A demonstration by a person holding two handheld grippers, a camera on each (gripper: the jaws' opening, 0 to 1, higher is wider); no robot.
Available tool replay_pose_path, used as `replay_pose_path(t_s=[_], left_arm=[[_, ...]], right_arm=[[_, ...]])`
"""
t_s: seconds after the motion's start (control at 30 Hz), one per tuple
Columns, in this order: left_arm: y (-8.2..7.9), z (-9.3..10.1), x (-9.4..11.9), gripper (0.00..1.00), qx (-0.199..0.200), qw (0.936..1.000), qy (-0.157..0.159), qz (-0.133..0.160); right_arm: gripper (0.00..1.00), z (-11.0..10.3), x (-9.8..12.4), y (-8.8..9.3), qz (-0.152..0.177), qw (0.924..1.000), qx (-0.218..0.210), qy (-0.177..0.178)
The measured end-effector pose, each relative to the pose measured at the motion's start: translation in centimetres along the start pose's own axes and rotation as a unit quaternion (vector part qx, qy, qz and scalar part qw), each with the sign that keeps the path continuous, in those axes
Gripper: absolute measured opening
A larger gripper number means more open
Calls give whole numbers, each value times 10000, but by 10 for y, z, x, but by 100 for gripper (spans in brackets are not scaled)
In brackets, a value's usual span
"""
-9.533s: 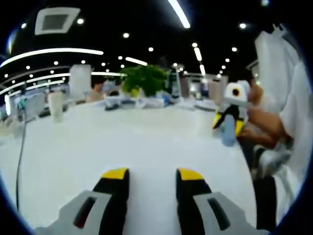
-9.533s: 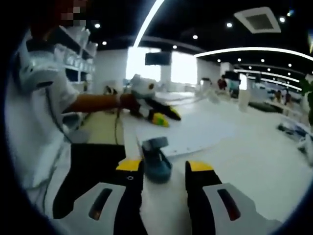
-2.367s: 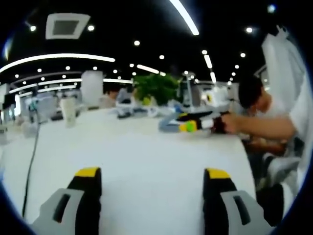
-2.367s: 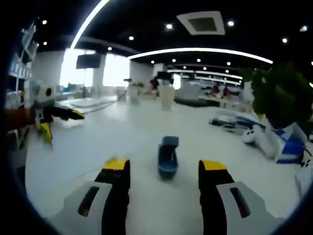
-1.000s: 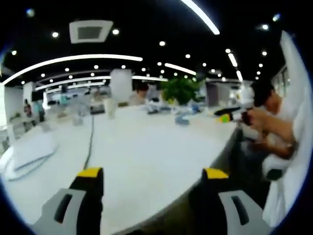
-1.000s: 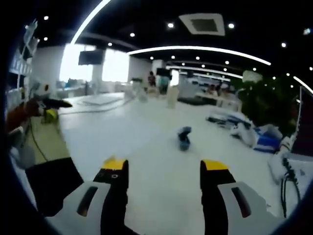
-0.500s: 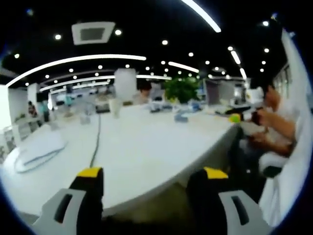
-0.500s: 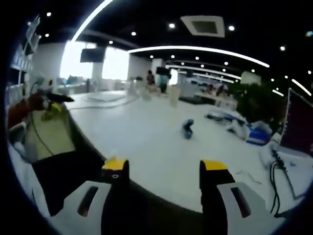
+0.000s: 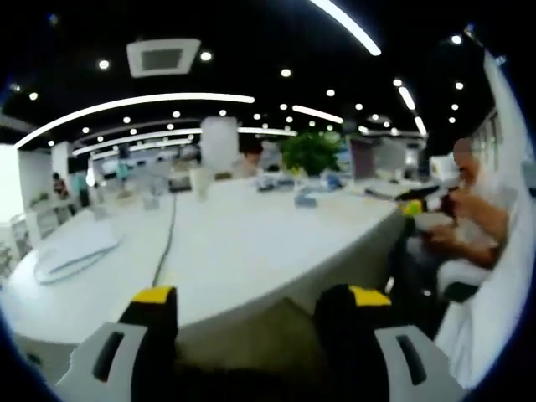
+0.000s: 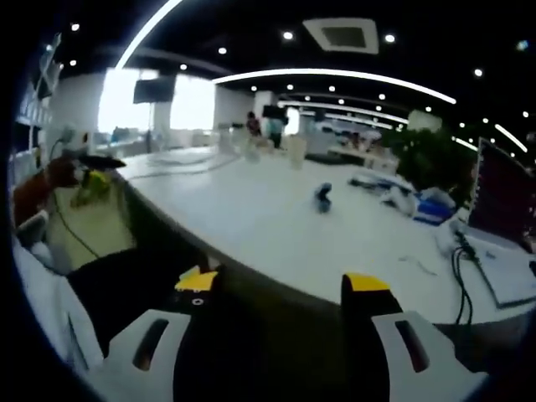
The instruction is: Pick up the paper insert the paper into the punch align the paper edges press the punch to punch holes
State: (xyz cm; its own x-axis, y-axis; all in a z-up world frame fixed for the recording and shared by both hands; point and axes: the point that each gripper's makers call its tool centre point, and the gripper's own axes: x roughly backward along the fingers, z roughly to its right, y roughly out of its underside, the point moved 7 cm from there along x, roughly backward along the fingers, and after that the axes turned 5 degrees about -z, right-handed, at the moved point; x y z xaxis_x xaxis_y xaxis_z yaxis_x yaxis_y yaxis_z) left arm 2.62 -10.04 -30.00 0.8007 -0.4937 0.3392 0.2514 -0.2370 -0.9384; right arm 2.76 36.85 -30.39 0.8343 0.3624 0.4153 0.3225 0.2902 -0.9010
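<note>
A broad white tabletop (image 9: 243,251) with a curved near edge spreads across the left gripper view, under a dark ceiling with long light strips, small spot lamps and a square vent (image 9: 163,56). The left tongs (image 9: 260,303) hang below and in front of that edge, jaws wide apart and empty. A dark cable (image 9: 166,243) runs along the top, and white sheets, probably the paper (image 9: 75,247), lie flat at the far left side. Farther off stand a green plant (image 9: 311,152) and a pale cup (image 9: 198,180). At the right, a person in white holds the other tongs (image 9: 419,201) close to the tabletop's edge.

In the right gripper view the right tongs (image 10: 283,286) also stand open, holding nothing, off the edge of the tabletop (image 10: 276,222). The small blue punch (image 10: 323,198) sits alone out on the surface, well apart from both tongs. Bright windows (image 10: 159,105) glow at the back, and a cable (image 10: 465,268) trails at the right.
</note>
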Motion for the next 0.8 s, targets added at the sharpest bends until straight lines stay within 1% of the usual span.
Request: replay_pose_path(t_s=[0.23, 0.33, 0.47, 0.53, 0.8], left_arm=[[-2, 7, 16, 81, -137, 9999, -56, -41], [-3, 8, 25, 81, -155, 9999, -43, -54], [-1, 9, 34, 81, -237, 9996, -100, -118], [1, 9, 37, 81, -243, 9995, -122, -144], [5, 3, 40, 80, -160, 9996, -199, -141]], right_arm=[[62, -7, 25, -10, -56, 9999, 121, 20], [63, -7, 32, -11, -210, 9996, 189, 38], [63, -2, 41, -11, -347, 9993, 131, 103], [63, 1, 43, -11, -412, 9989, 138, 188], [63, 1, 44, -11, -486, 9985, 137, 188]])
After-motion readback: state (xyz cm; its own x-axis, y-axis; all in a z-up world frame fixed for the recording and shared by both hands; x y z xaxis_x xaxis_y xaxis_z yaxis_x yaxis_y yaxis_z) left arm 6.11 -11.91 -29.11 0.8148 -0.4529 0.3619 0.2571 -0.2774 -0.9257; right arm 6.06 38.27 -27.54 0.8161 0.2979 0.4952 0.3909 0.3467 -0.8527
